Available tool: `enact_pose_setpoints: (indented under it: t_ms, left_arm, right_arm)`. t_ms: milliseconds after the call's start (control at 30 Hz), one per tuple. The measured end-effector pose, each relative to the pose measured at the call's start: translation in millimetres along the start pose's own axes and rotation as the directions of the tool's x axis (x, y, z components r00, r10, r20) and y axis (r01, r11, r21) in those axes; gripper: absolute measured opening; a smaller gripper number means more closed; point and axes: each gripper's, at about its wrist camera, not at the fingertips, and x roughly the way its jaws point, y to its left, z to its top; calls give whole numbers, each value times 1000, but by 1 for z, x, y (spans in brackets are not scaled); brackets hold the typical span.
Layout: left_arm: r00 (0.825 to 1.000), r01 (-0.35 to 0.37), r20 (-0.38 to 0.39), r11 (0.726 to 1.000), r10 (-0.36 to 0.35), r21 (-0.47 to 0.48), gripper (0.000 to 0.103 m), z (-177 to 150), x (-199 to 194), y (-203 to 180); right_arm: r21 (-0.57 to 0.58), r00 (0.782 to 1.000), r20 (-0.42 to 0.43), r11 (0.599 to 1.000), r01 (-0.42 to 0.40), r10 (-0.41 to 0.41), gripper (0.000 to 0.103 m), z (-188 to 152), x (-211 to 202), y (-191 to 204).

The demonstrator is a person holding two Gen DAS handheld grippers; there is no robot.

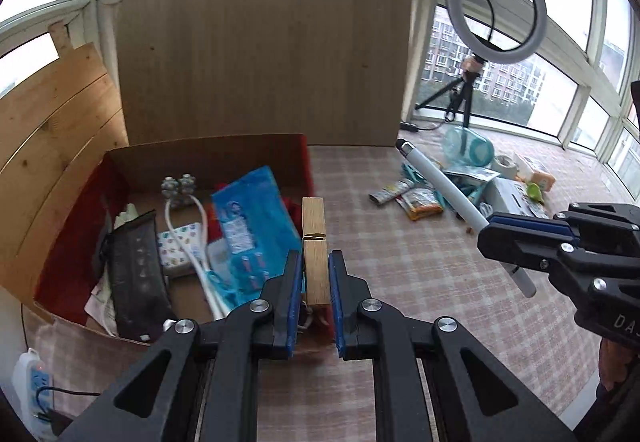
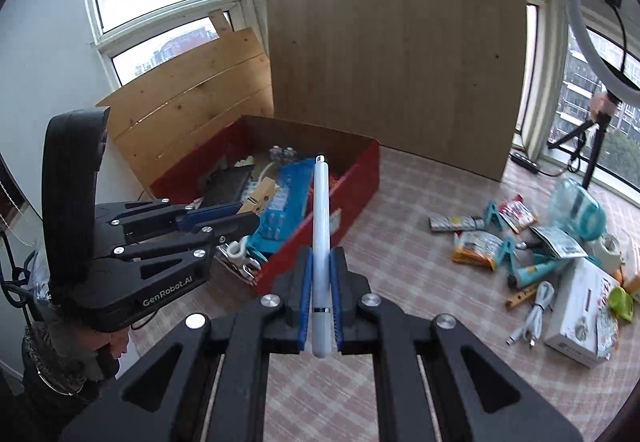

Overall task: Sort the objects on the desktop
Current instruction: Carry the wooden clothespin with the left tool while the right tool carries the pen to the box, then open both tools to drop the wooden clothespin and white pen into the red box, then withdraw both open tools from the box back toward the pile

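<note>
My left gripper (image 1: 315,262) is shut on a large wooden clothespin (image 1: 314,242) and holds it over the near right corner of the red cardboard box (image 1: 306,157). It also shows in the right wrist view (image 2: 224,219), with the clothespin (image 2: 260,197) sticking out over the box (image 2: 360,177). My right gripper (image 2: 320,262) is shut on a white stylus pen (image 2: 321,226), its tip pointing toward the box. In the left wrist view it (image 1: 520,234) holds the pen (image 1: 444,189) above the table, right of the box.
The box holds a blue packet (image 1: 248,222), a black pouch (image 1: 136,266), a white cable (image 1: 188,238) and small items. A pile of packets, cables, a white carton (image 2: 580,306) and a teal fan (image 2: 576,205) lies at the right. Wooden boards (image 2: 392,53) stand behind.
</note>
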Motion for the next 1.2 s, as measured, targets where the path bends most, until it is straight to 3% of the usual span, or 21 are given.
enact_pose_setpoints:
  t_ms: [100, 233, 267, 300, 367, 400, 600, 800, 1200]
  left_arm:
    - [999, -36, 0, 999, 36, -37, 12, 14, 4, 32]
    - [988, -152, -6, 984, 152, -88, 17, 33, 17, 70]
    - [983, -184, -30, 977, 182, -111, 37, 37, 24, 81]
    - [976, -218, -51, 967, 213, -133, 58, 37, 28, 89]
    - [966, -259, -71, 953, 250, -156, 61, 36, 31, 101]
    - [965, -261, -68, 953, 253, -153, 61, 34, 30, 103]
    - [975, -222, -19, 960, 222, -173, 62, 18, 16, 94]
    - [984, -178, -18, 978, 177, -107, 62, 18, 12, 48]
    - [999, -19, -28, 1000, 19, -7, 62, -5, 18, -71]
  right_arm:
    - [-4, 1000, 2, 1000, -17, 17, 9, 21, 23, 19]
    - [11, 998, 2, 998, -63, 63, 10, 45, 54, 36]
    - [13, 998, -4, 998, -64, 64, 16, 49, 61, 40]
    - [15, 998, -11, 998, -66, 66, 37, 53, 68, 44]
    - [31, 999, 7, 998, -52, 52, 54, 53, 64, 41]
    - [39, 999, 16, 998, -45, 44, 54, 53, 62, 40]
    - [84, 1000, 15, 996, -15, 14, 54, 38, 44, 13]
    - [146, 1000, 2, 989, 20, -20, 54, 15, 23, -24]
    - [195, 967, -22, 948, 253, -254, 55, -42, -35, -96]
